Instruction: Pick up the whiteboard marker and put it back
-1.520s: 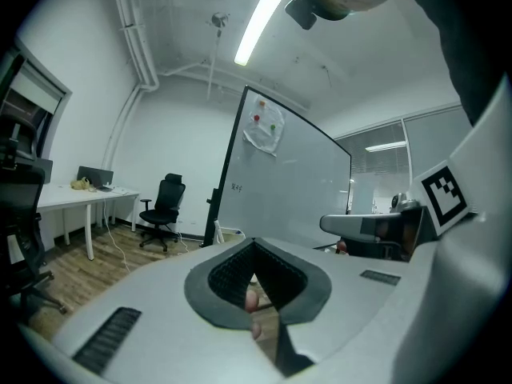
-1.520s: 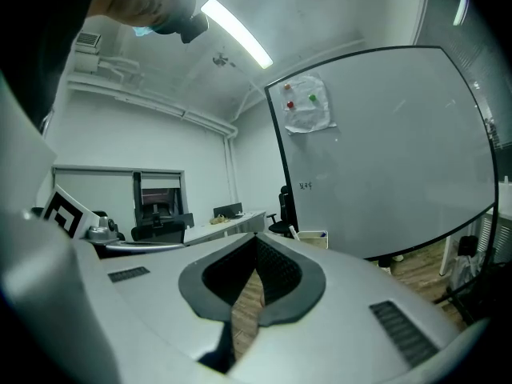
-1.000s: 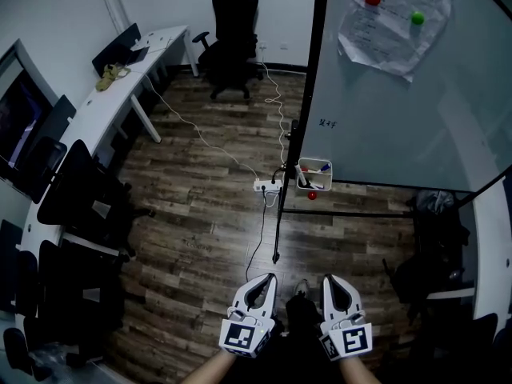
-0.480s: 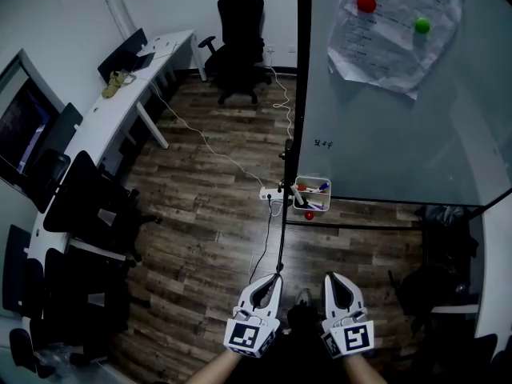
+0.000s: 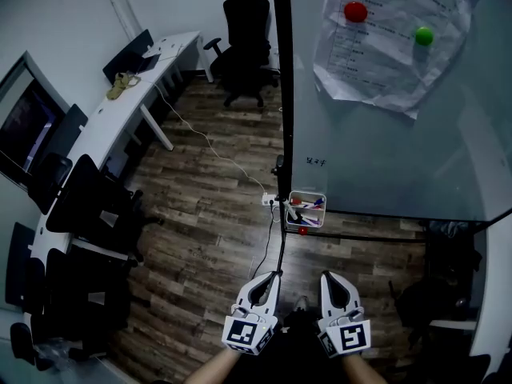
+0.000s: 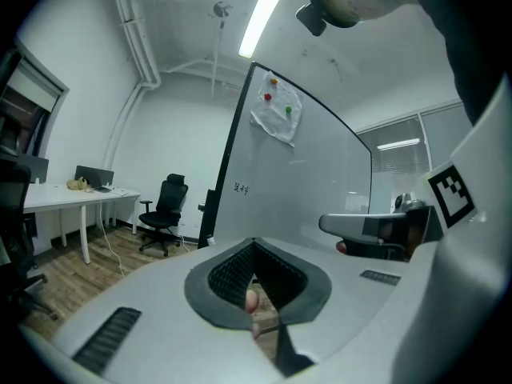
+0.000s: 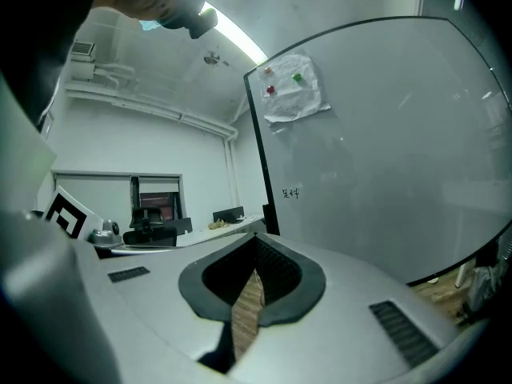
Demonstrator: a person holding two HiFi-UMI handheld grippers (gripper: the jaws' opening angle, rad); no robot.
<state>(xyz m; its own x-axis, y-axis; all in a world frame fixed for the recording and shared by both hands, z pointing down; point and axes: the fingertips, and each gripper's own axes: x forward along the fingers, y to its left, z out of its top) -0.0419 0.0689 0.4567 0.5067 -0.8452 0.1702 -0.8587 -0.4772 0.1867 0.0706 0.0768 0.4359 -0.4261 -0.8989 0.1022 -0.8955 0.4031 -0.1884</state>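
A small white holder [image 5: 306,209] hangs at the lower left corner of the whiteboard [image 5: 400,150]. In it lie whiteboard markers [image 5: 312,205] with red and blue caps. A red magnet [image 5: 302,231] sits just under it. My left gripper [image 5: 272,276] and right gripper [image 5: 326,277] are side by side at the bottom of the head view. Both point toward the holder and stay well short of it. Both are shut with nothing held. In the left gripper view the left gripper [image 6: 254,241] faces the board [image 6: 304,182]. In the right gripper view the right gripper [image 7: 257,236] faces the board [image 7: 376,158] too.
The board's black frame post [image 5: 282,94] and its stand leg [image 5: 280,238] rise ahead. A power strip [image 5: 268,201] and cable lie on the wood floor. A white desk [image 5: 120,110] and dark chairs [image 5: 88,206] line the left. An office chair [image 5: 244,30] stands at the back.
Both grippers and the view have moved forward toward the whiteboard. The marker holder now sits lower in the picture and nearer to the gripper tips. Both grippers stay shut.
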